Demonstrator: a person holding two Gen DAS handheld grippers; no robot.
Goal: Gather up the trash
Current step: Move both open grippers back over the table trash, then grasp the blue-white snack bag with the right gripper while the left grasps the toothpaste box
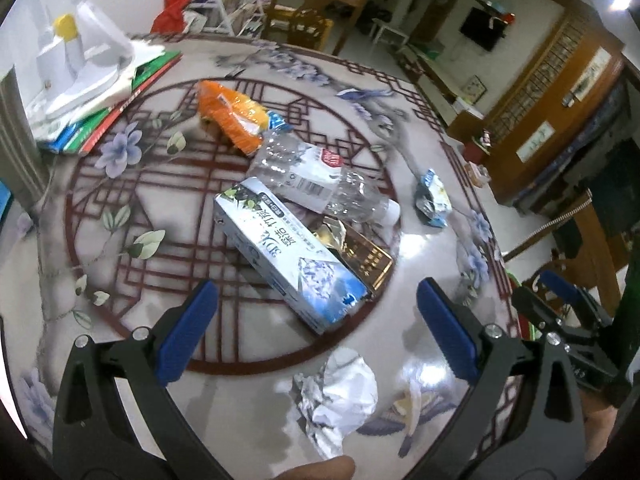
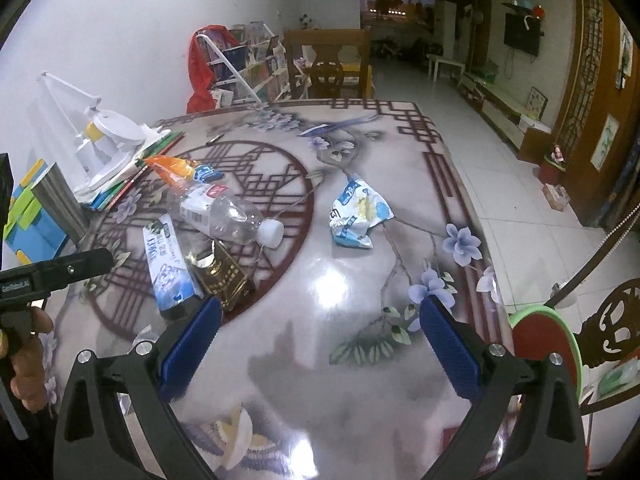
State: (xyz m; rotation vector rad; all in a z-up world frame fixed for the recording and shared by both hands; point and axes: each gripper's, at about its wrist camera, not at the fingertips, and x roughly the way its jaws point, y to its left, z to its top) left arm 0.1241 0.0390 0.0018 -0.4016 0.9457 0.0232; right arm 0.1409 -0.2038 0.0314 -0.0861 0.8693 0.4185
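left gripper (image 1: 316,320) wide open, empty, above the glossy patterned surface (image 1: 248,344). crumpled foil wad (image 1: 340,396) just below it; toothpaste box (image 1: 288,256), gold carton (image 1: 360,256) and clear ribbed bottle (image 1: 316,180) piled at centre, orange wrapper (image 1: 232,116) behind. right gripper (image 2: 320,328) spread open, empty, over bare surface near the front edge; blue-white crinkled packet (image 2: 358,212) lies alone, open room around it.
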